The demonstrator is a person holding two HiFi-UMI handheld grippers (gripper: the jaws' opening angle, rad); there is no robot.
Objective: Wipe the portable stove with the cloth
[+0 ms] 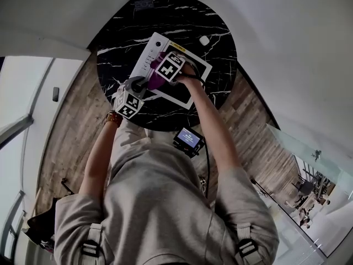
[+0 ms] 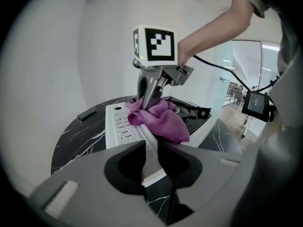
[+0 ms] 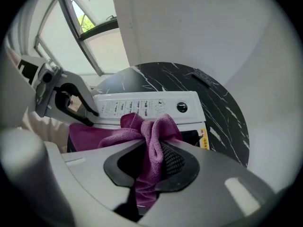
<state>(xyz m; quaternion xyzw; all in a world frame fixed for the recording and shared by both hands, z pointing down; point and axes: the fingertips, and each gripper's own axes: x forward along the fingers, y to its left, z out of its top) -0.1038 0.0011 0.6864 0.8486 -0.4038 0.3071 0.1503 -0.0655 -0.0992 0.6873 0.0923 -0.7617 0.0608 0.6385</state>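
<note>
A white portable stove (image 1: 146,57) with a black burner top lies on a round black marble table (image 1: 218,32). My right gripper (image 1: 161,77) points down over the stove and is shut on a bunched purple cloth (image 1: 156,81). The cloth (image 3: 151,126) hangs from between its jaws and rests on the stove (image 3: 142,107) beside the control panel. My left gripper (image 1: 138,88) is at the stove's near edge. In the left gripper view its jaws (image 2: 151,148) close on the stove's white rim (image 2: 120,126), and the cloth (image 2: 158,119) lies beyond them under the right gripper (image 2: 149,103).
A small dark remote-like bar (image 1: 143,4) lies at the table's far edge, and a small white object (image 1: 204,40) sits right of the stove. A device with a lit screen (image 1: 188,139) hangs on a cable at the person's waist. Wooden floor surrounds the table.
</note>
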